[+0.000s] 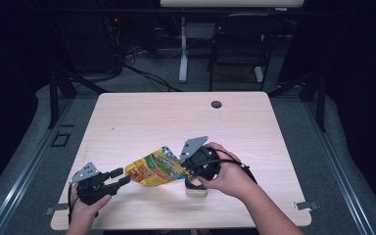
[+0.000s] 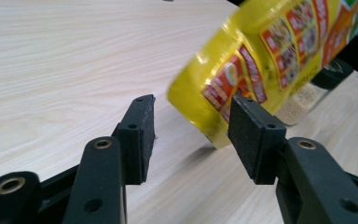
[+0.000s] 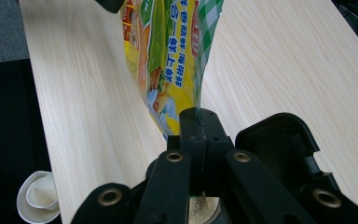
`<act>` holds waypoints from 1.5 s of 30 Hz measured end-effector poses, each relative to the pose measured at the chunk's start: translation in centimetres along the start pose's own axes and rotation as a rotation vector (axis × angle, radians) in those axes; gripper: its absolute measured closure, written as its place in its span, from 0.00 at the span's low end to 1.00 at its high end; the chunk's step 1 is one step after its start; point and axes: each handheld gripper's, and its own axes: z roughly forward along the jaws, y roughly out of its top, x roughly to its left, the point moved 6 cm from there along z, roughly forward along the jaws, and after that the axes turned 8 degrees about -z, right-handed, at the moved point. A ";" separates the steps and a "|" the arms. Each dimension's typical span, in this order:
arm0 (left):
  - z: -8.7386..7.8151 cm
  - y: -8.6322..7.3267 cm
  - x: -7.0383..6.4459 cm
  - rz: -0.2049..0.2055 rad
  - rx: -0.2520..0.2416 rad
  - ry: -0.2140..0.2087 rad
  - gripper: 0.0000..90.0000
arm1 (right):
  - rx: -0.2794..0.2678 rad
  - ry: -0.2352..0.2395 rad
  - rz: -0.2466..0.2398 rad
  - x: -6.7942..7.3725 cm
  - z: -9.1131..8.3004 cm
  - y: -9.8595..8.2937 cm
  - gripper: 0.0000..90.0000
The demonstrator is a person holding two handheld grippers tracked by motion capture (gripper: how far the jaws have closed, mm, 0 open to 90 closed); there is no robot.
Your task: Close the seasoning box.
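High view: the right gripper (image 1: 188,169) is clamped on one edge of a yellow pouch (image 1: 152,169) and holds it tilted, clear of the wooden table (image 1: 142,117). The pouch is printed with red, orange and green panels and has a green-and-white checked end; its writing is too small to read from here. Under the right hand (image 1: 230,176) sits a small jar with a black lid (image 1: 196,187). The left gripper (image 1: 122,176) sits near the table's front left, its jaws apart and pointed at the pouch's lower end, just short of it.

Left gripper view: both black pads (image 2: 137,135) stand wide apart with nothing between them. The pouch's rounded yellow end (image 2: 261,60) hangs just beyond, low over the table. Red-framed food pictures run along it; text blurred. Behind it, the jar shows pale granules.

Right gripper view: jaws pressed together on the pouch edge (image 3: 177,60). Chinese characters in white run down a green band, beside the checked strip. A white cup-like object (image 3: 37,196) shows at the lower left.
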 end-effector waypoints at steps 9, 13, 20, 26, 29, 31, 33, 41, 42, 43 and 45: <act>0.0 0.4 -0.6 0.058 -0.006 0.007 0.57 | -0.015 0.000 -0.010 0.0 0.0 0.9 1.00; 0.1 0.4 -0.9 0.070 -0.006 0.003 0.57 | -0.025 0.001 -0.016 0.0 -0.1 1.5 1.00; 0.2 0.5 -1.1 0.072 -0.003 -0.008 0.56 | -0.033 -0.001 -0.026 0.1 -0.2 2.3 1.00; 0.3 0.3 -1.3 0.073 0.003 -0.018 0.56 | -0.048 -0.005 -0.028 -0.1 -0.3 3.1 1.00; 0.3 0.4 -1.3 0.070 0.001 -0.019 0.56 | -0.050 -0.006 -0.030 -0.1 -0.3 3.3 1.00; 0.3 0.3 -1.2 0.065 -0.001 -0.023 0.56 | -0.046 -0.006 -0.035 -0.1 -0.5 3.4 1.00; 0.3 0.3 -1.3 0.060 -0.001 -0.025 0.56 | -0.047 -0.006 -0.039 -0.1 -0.5 3.5 1.00; 0.5 0.2 -1.4 0.065 0.007 -0.025 0.56 | -0.057 -0.008 -0.036 -0.2 -0.4 4.0 1.00; 0.5 0.2 -1.4 0.064 0.006 -0.026 0.56 | -0.058 -0.008 -0.035 -0.3 -0.4 4.1 1.00; 0.4 0.2 -1.4 0.064 0.006 -0.026 0.56 | -0.060 -0.008 -0.032 -0.3 -0.4 4.1 1.00; 0.4 0.2 -1.4 0.060 0.003 -0.025 0.56 | -0.064 -0.007 -0.034 -0.3 -0.4 4.3 1.00</act>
